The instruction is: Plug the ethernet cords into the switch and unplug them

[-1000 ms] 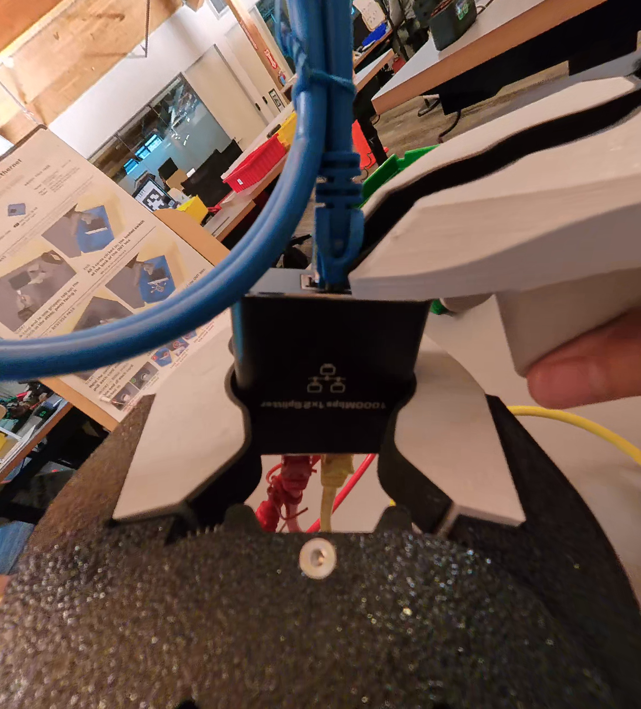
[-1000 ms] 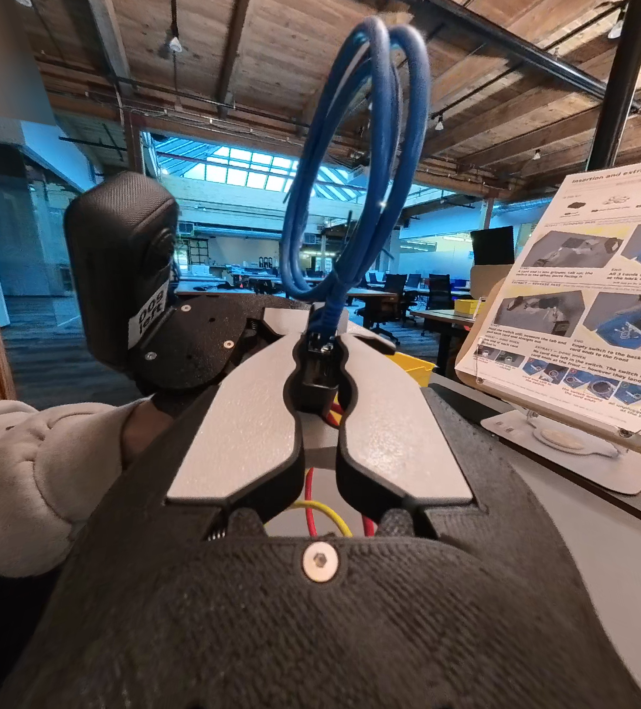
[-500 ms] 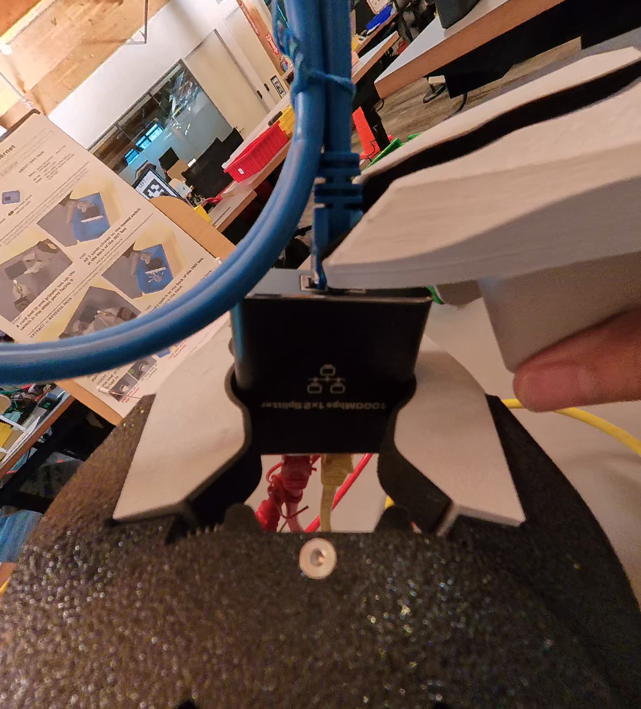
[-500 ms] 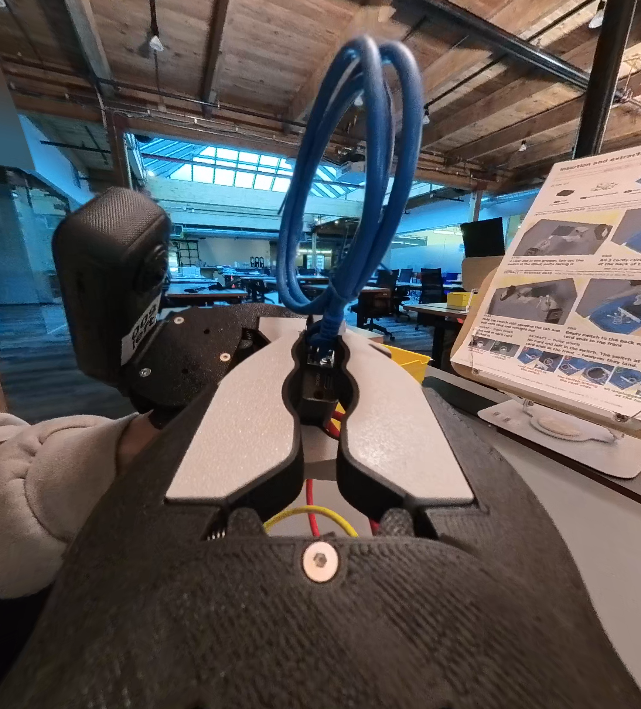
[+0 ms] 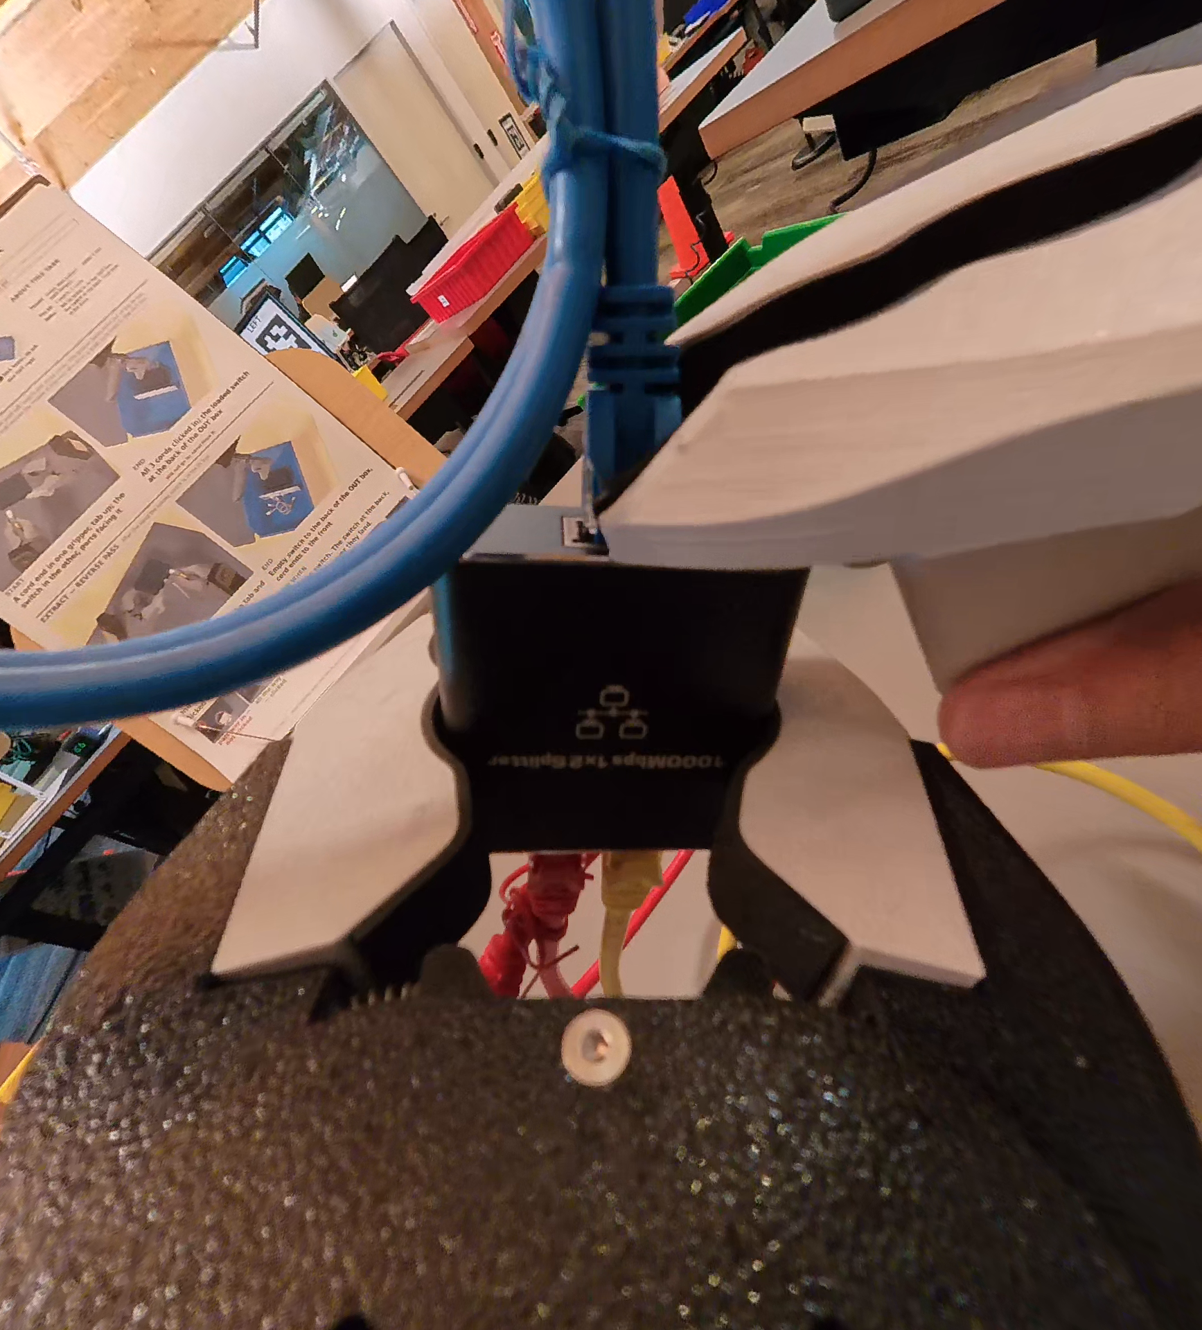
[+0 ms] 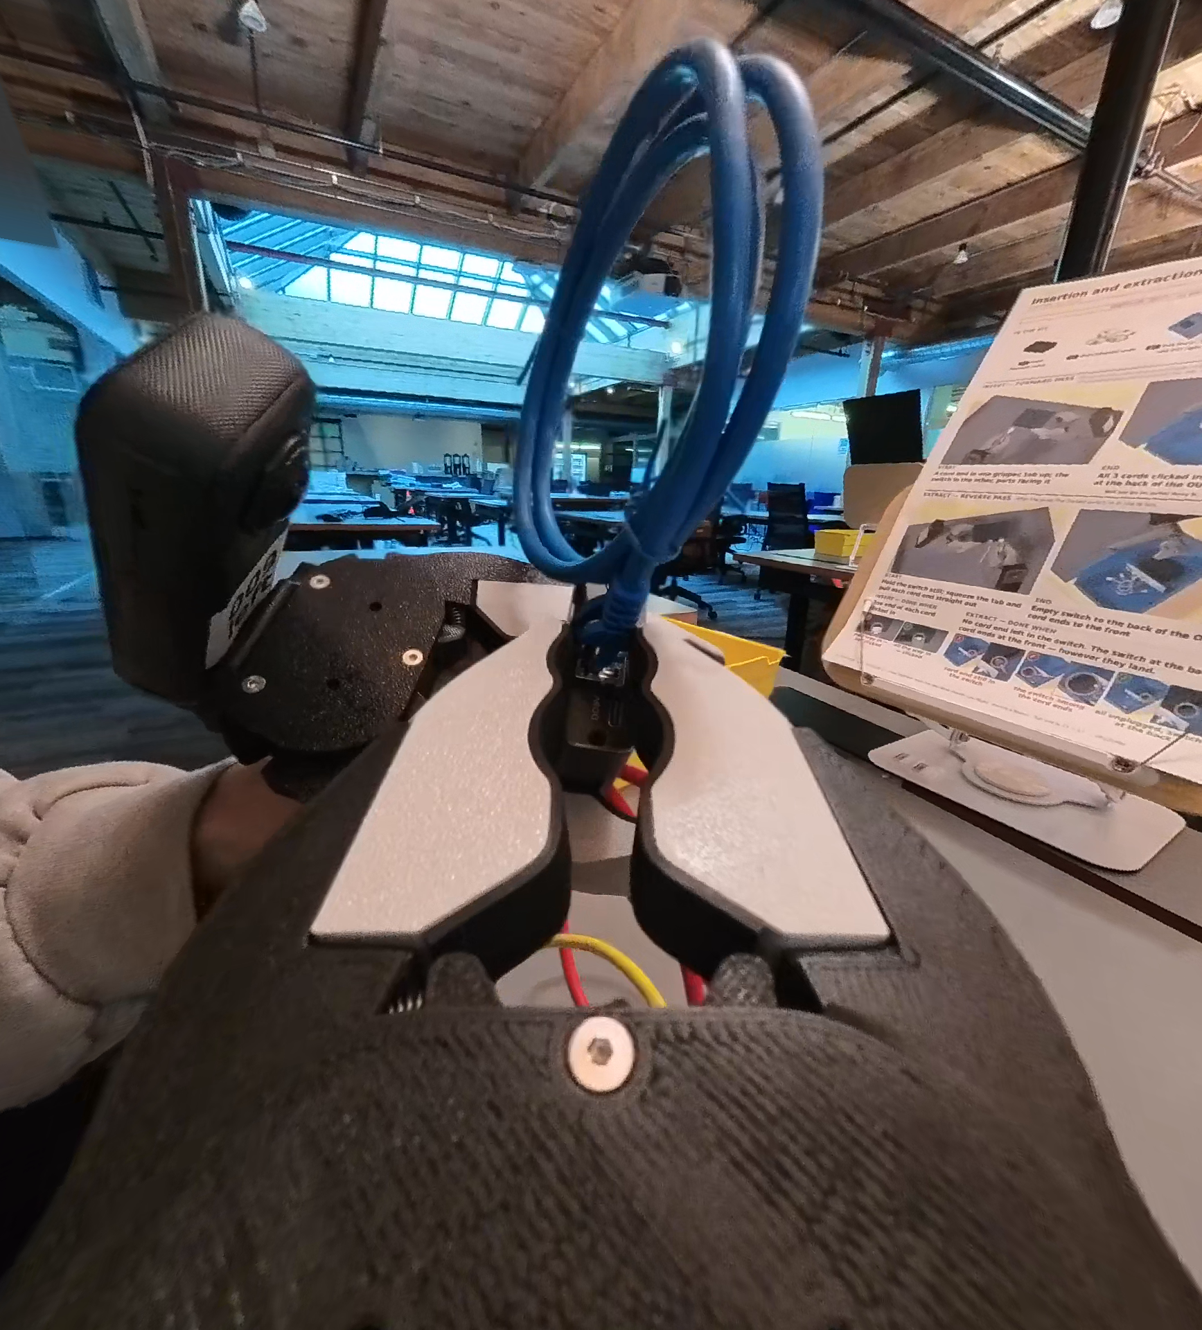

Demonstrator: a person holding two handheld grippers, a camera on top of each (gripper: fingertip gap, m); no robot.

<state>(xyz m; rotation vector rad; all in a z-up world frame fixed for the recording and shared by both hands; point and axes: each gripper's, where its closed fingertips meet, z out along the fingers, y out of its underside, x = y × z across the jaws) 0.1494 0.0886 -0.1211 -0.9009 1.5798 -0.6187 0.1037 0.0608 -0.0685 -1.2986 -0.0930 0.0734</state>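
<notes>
Little changes: right gripper (image 6: pixel 605 637), pinched narrow on the blue cord (image 5: pixel 630 374) plug, edges further across the port; left gripper (image 5: pixel 616 684) clamps the switch (image 5: pixel 619 633) mid-air; red cord (image 5: pixel 533 914), yellow cord (image 5: pixel 619 899) plugged underneath; blue probably seating.

Timber ceiling (image 6: pixel 439 86), skylight (image 6: pixel 425 288) (bright), rows of desks (image 6: pixel 367 522).

an open-plan workshop office: exposed timber ceiling (image 6: pixel 439 93), a skylight (image 6: pixel 432 284), rows of desks (image 6: pixel 367 522) with chairs, coloured parts bins (image 5: pixel 475 277), a propped instruction sheet (image 6: pixel 1087 518).
</notes>
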